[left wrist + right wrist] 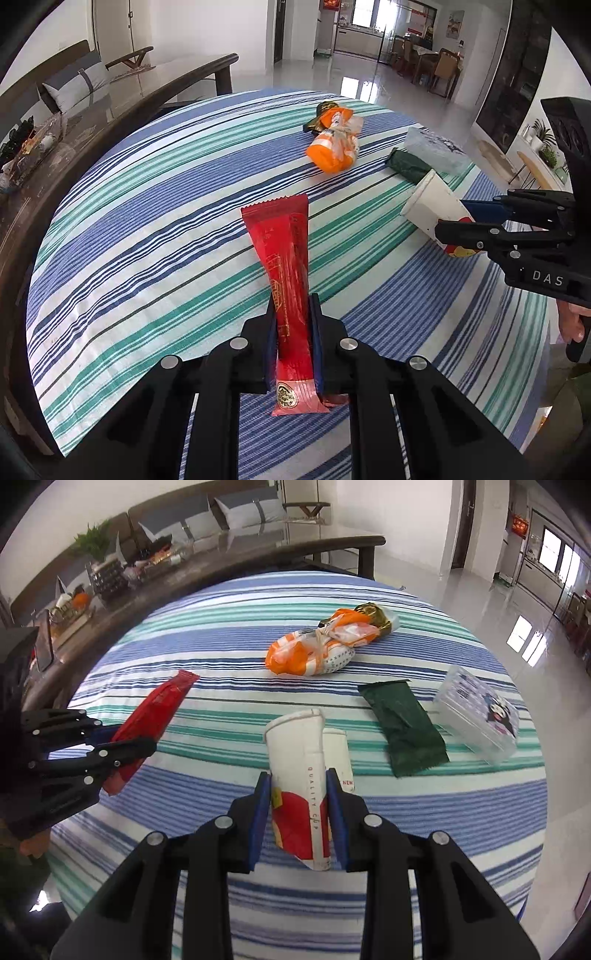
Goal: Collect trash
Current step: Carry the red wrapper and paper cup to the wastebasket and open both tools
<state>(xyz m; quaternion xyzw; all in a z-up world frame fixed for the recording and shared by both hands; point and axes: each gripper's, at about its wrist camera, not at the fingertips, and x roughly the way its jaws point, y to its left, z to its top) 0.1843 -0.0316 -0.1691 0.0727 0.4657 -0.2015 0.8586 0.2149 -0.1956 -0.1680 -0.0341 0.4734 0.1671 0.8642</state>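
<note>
Right wrist view shows me the striped tablecloth (369, 602) filling the frame, with trash spread across it. The orange plastic bag (314, 653) lies at twelve o'clock, the clear box (480, 716) at two o'clock, the green wrapper (402, 727) just beside it. My right gripper (300, 812) is pinching the paper cup (295, 760) across its lower body, its rim pointing away from me; a second white cup (338, 753) sits just behind it. At nine o'clock the left gripper (133, 753) clamps the red wrapper (155, 716).

In the left wrist view, my left gripper (293, 332) is pressed tight on the red wrapper (284, 258), gripped low, its long end standing free toward twelve o'clock.

I judge both pieces are secured and ready to lift. To do it well I would raise both straight up, keep the cup squeeze gentle so it does not crumple and slip, and watch that the wrapper's loose end clears the cloth.
</note>
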